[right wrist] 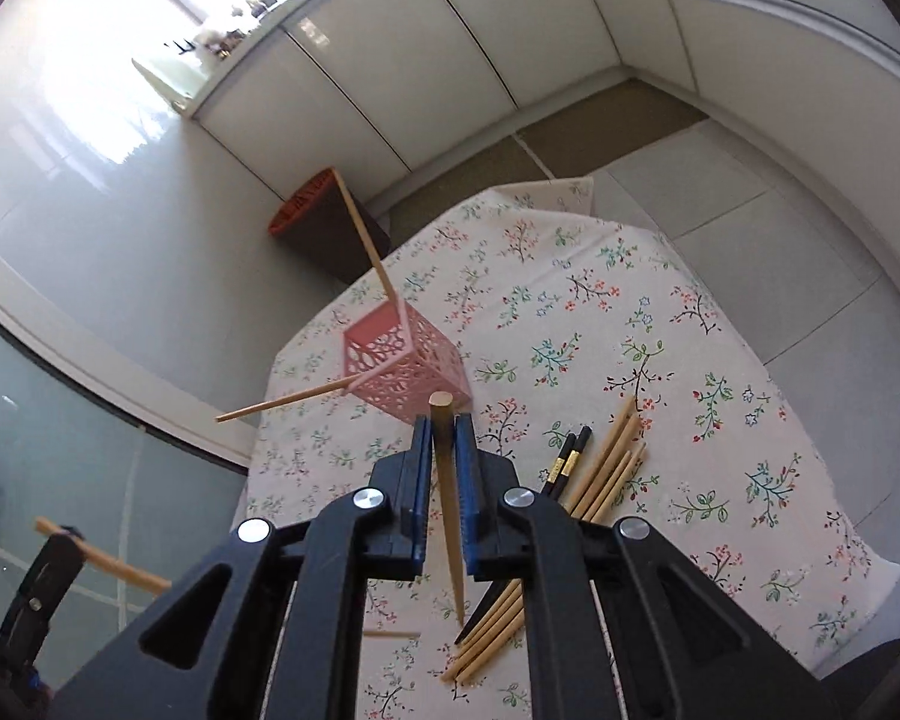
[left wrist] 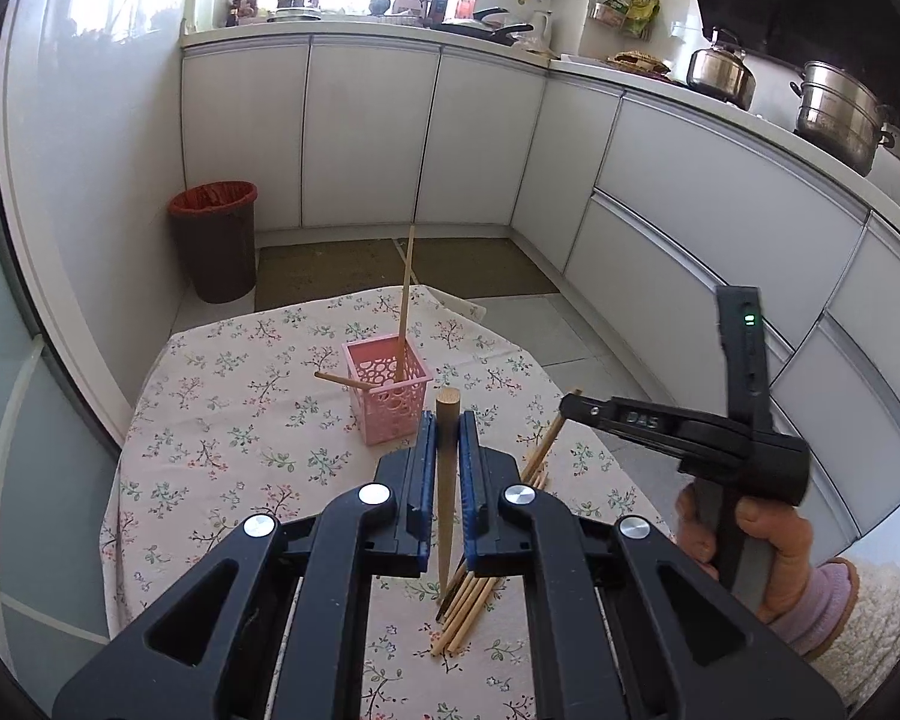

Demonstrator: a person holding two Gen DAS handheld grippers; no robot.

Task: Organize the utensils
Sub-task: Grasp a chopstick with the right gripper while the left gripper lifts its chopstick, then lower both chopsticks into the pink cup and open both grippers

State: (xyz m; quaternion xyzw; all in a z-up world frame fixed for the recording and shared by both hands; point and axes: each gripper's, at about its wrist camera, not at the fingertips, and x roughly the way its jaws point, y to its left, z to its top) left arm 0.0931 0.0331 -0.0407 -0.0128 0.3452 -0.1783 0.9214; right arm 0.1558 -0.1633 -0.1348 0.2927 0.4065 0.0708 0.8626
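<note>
Two hand-held black two-finger grippers, each clamped on one item. Left gripper (left wrist: pixel 447 426): blue-padded jaws closed tight on a round tapered wooden chopstick (left wrist: pixel 446 498), blunt end up past the fingertips, thin tip pointing down toward the table. Right gripper (right wrist: pixel 444 429): jaws likewise closed on a second tapered wooden chopstick (right wrist: pixel 448 504), blunt end up, tip hanging above the loose pile.

One square pink plastic lattice basket (left wrist: pixel 388 393), upright on the table, ahead of both grippers. Contents: one pale wooden chopstick (left wrist: pixel 405 306) standing steeply in the basket; one more wooden chopstick (left wrist: pixel 342 381) poking out sideways at its left edge.

One loose pile of pale bamboo chopsticks (right wrist: pixel 606 474), lying on the cloth to the right of the basket and partly hidden under the right gripper. A pair of black chopsticks with gold bands (right wrist: pixel 561 468) lies touching their left side.

One table under a white floral-print tablecloth (right wrist: pixel 660 330).

One person's right hand (left wrist: pixel 762 546), lilac cuff, around the right gripper's handle, seen from the left wrist.

One dark waste bin with red liner (left wrist: pixel 216 240), on the floor beyond the table.
</note>
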